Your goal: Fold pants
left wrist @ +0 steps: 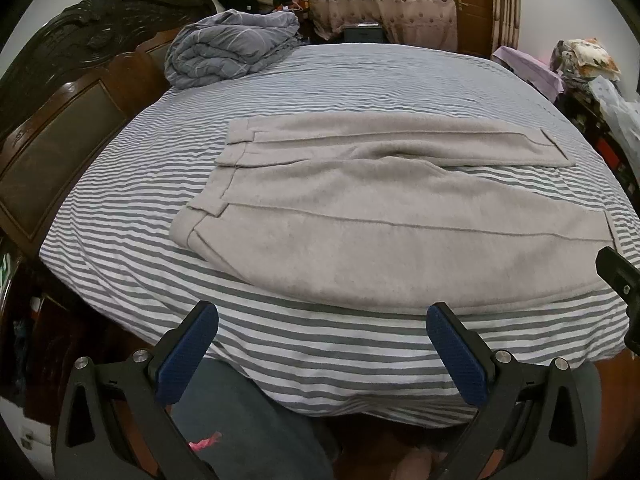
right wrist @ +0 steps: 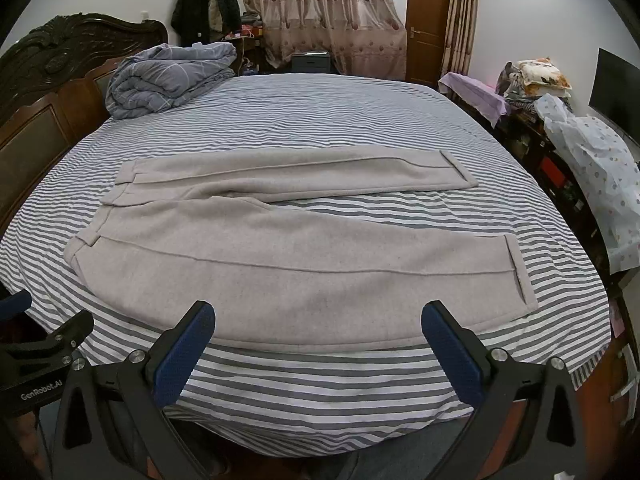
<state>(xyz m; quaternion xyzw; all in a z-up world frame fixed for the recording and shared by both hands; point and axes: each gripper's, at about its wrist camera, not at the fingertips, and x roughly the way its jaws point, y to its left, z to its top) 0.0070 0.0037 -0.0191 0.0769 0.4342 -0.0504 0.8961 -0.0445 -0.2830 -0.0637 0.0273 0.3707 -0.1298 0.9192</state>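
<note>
Light grey pants point(left wrist: 360, 208) point(right wrist: 288, 248) lie flat on the striped bed, waistband to the left, cuffs to the right, the two legs spread in a narrow V. My left gripper point(left wrist: 322, 320) hovers above the near edge of the bed, just short of the near leg, jaws wide open and empty. My right gripper point(right wrist: 318, 320) hangs further right over the same near edge, also wide open with nothing between its blue pads point(right wrist: 182, 356). Part of the right gripper point(left wrist: 618, 280) shows at the right rim of the left wrist view, and part of the left gripper point(right wrist: 40, 336) at the left rim of the right wrist view.
A rolled blue-grey quilt point(left wrist: 232, 48) point(right wrist: 168, 76) sits at the far left corner by the dark wooden headboard point(left wrist: 68, 92). Piled bags and cloth point(right wrist: 580, 152) crowd furniture along the right side of the bed. A person's legs in dark trousers point(left wrist: 248, 424) stand against the near bed edge.
</note>
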